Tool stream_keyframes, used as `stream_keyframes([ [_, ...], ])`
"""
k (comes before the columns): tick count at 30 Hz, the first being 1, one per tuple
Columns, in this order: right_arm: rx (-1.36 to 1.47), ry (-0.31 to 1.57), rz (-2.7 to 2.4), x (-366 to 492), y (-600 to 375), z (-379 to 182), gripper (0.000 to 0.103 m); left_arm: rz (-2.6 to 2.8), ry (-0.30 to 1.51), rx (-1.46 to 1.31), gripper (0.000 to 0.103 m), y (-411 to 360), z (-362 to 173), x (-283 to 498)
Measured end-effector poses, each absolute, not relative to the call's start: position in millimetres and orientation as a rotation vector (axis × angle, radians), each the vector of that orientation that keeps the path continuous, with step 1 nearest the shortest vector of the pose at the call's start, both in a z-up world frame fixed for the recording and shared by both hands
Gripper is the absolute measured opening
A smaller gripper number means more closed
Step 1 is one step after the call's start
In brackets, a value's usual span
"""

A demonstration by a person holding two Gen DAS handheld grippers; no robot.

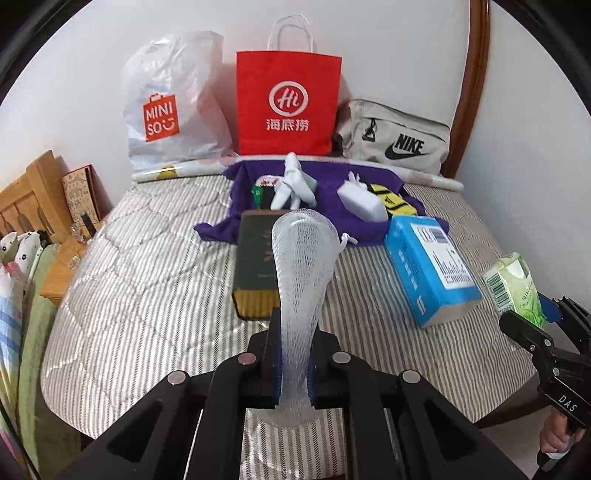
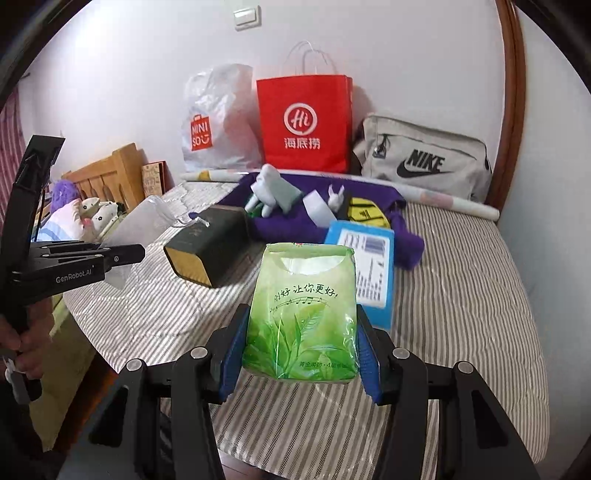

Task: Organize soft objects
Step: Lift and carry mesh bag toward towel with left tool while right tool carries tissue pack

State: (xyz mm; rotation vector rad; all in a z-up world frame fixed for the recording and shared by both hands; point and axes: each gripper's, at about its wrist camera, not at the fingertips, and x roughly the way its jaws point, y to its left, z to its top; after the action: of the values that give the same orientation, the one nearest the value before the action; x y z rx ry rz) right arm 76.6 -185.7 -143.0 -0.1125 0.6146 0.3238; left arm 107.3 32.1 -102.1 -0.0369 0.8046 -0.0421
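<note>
Looks like someone's bedroom at home: a bed with a striped quilted cover (image 1: 155,266), a wooden headboard (image 2: 110,173), shopping bags (image 1: 288,103) against the wall, and a light switch (image 2: 246,16) up top.

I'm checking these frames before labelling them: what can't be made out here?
- Red paper bag, Miniso bag: contents hidden by their walls, both views.
- Dark green box: partly hidden behind the mesh pouch, left wrist view.
- Tissue pack: small print unreadable.
</note>
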Motion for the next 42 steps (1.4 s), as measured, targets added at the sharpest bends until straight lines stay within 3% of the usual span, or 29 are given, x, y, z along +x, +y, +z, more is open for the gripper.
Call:
stream_keyframes([
  [11,-0.072,0.610,0.364,89.8,-186.3,-116.0,0.053,-0.025,0.756,-0.039,0.010,38.0,-73.2,115.0],
  [42,0.005,0.618,0.266,142.1,-207.3,-93.4,0.053,-0.087,0.777,-0.109,0.010,56.0,-67.8,170.2],
])
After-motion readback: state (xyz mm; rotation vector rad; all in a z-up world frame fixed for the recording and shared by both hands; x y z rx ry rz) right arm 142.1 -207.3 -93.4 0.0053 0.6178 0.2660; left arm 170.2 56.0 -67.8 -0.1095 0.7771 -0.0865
